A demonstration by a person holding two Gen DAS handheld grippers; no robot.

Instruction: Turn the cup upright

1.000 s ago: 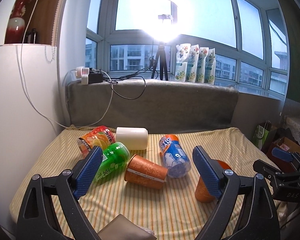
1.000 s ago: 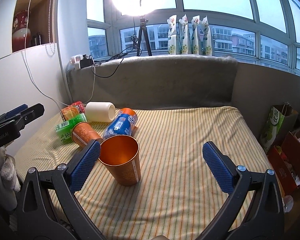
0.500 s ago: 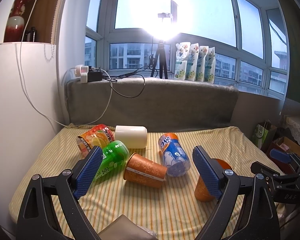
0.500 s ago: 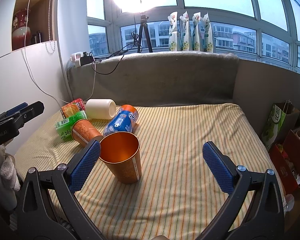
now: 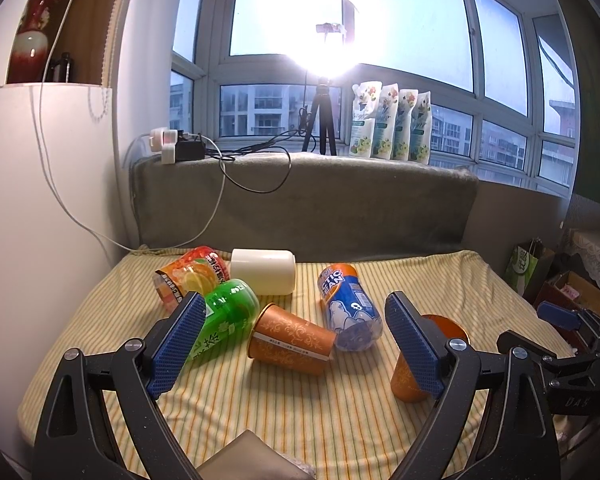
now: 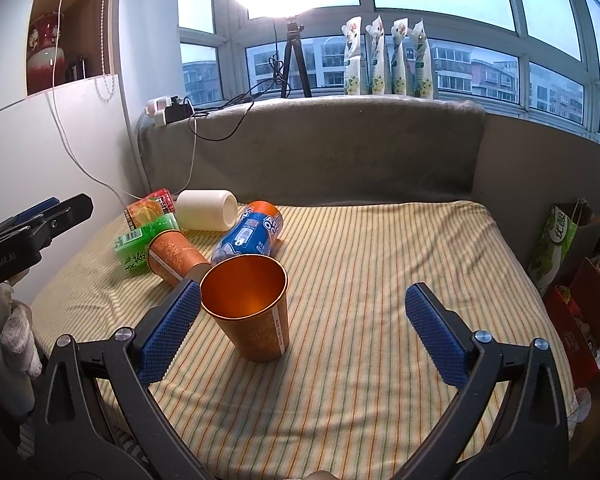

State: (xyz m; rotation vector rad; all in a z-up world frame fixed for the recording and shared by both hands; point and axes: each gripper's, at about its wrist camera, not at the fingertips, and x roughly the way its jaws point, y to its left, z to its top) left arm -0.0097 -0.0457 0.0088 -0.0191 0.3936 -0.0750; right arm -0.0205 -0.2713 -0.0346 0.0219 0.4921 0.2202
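Both grippers are hanging with jaws spread wide, holding nothing. The right gripper (image 6: 302,332) is hovering near the upright orange cup (image 6: 248,306) standing on the striped cloth (image 6: 380,280). The left gripper (image 5: 294,344) is facing a second orange cup (image 5: 290,339) lying on its side among bottles.

One orange cup (image 6: 247,312) stands up straight on the striped cloth, a little left of the middle in the right wrist view. Its open mouth faces up, and the inside is shiny and orange. Its outside has a swirly pattern and a pale band with small print. In the left wrist view this cup (image 5: 410,376) sits at the lower right, partly hidden.

A second orange cup (image 5: 290,338) with the same swirls lies on its side near the middle of the left wrist view. Its wide mouth points to the left.
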